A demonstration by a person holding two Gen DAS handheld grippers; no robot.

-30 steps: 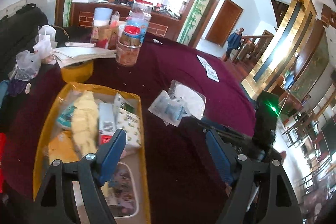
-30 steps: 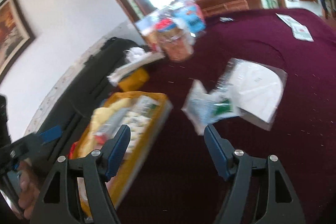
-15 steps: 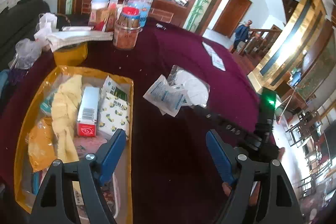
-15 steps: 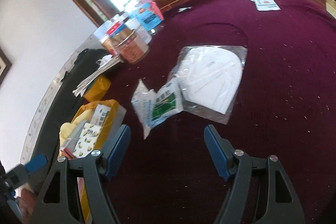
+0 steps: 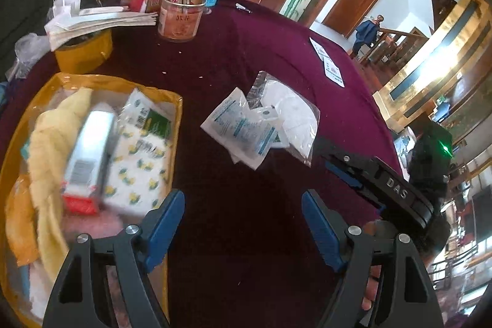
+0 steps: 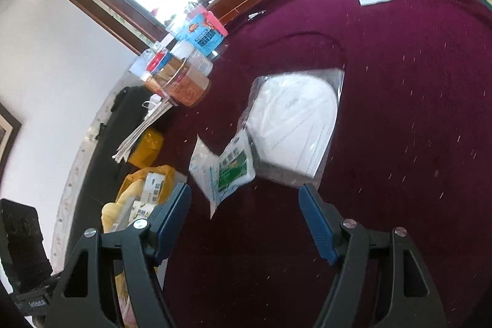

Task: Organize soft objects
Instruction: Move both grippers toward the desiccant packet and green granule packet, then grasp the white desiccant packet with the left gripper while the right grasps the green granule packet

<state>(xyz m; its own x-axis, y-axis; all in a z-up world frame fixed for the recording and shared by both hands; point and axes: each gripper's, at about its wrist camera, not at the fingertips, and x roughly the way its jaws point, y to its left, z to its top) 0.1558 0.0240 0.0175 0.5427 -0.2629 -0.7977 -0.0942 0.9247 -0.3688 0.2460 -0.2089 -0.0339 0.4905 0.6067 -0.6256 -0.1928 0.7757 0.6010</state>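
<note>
Both grippers have come down closer to the tablecloth since the earlier frames, and the right one has rolled, so its view now sits tilted.

Left wrist view: the left gripper hangs over bare maroon tablecloth, its blue pads apart with nothing between them. To its left is the yellow tray, holding a yellow cloth, a white box and a lemon-print pack; the contents are blurred. Ahead and a bit right, two soft items lie on the cloth: a sachet overlapping a bagged mask. The right gripper's black body reaches in from the right, just beside the mask. A jar and papers stand at the far edge.

Right wrist view: the right gripper also holds its pads apart, empty. Just beyond its tips lie the sachet and, touching it, the mask, flat on the tablecloth. The tray lies to the left, partly hidden behind the left finger. The jar stands further off.
</note>
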